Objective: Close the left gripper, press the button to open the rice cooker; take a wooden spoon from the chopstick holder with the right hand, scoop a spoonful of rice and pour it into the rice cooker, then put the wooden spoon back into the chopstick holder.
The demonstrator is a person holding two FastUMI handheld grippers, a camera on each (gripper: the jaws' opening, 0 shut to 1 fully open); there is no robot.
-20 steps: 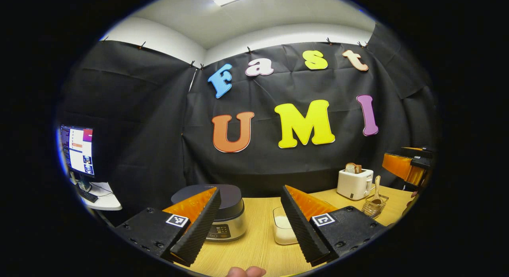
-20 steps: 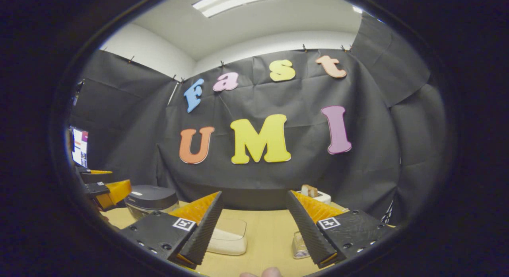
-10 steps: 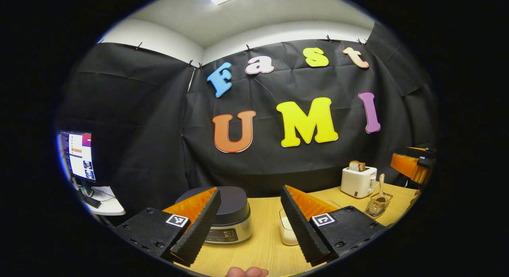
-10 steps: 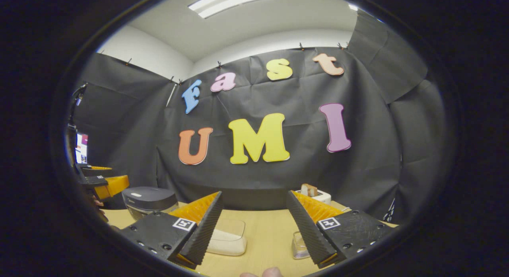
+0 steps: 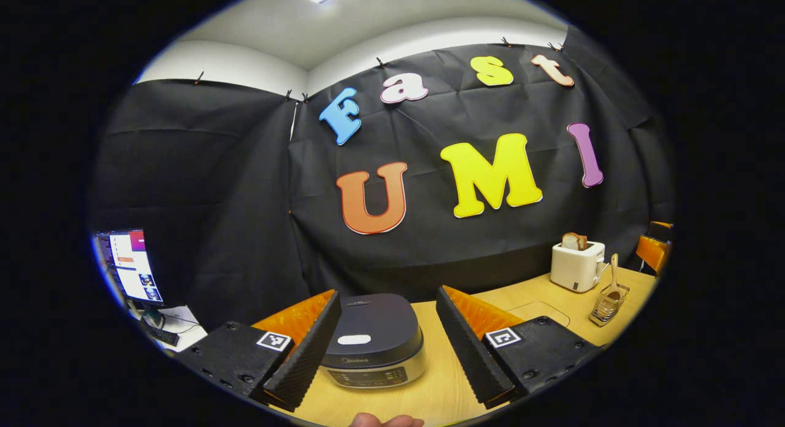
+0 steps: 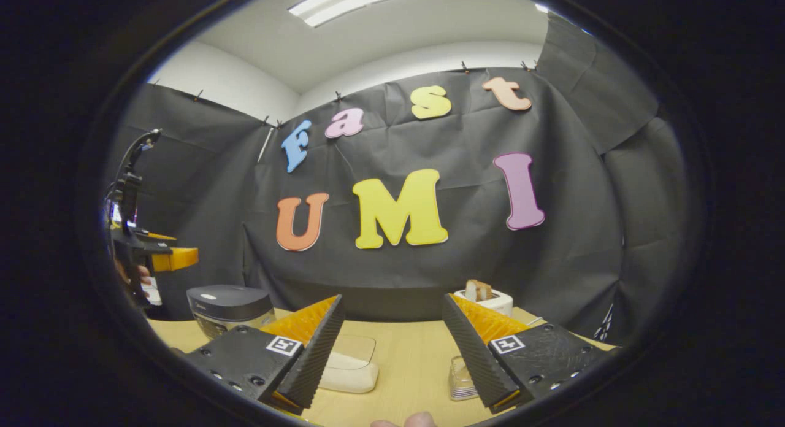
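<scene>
Step in hand, judged: opening approach. Left claw (image 5: 386, 347) spread wide, hovering above the rice cooker (image 5: 373, 341), lid down, pale oval button (image 5: 354, 339) on the dark rounded lid, brushed-metal band below. Next move calls for bringing the ribbed fingers together, then pressing down on the button. Right claw (image 6: 392, 353) also spread, empty, over the pale wood-grain desk (image 6: 405, 359). Wooden spoon (image 5: 612, 280) upright in the wire chopstick holder (image 5: 607, 307), beside a white toaster (image 5: 576, 266). Cream lidded rice box (image 6: 349, 369) near the right claw.
</scene>
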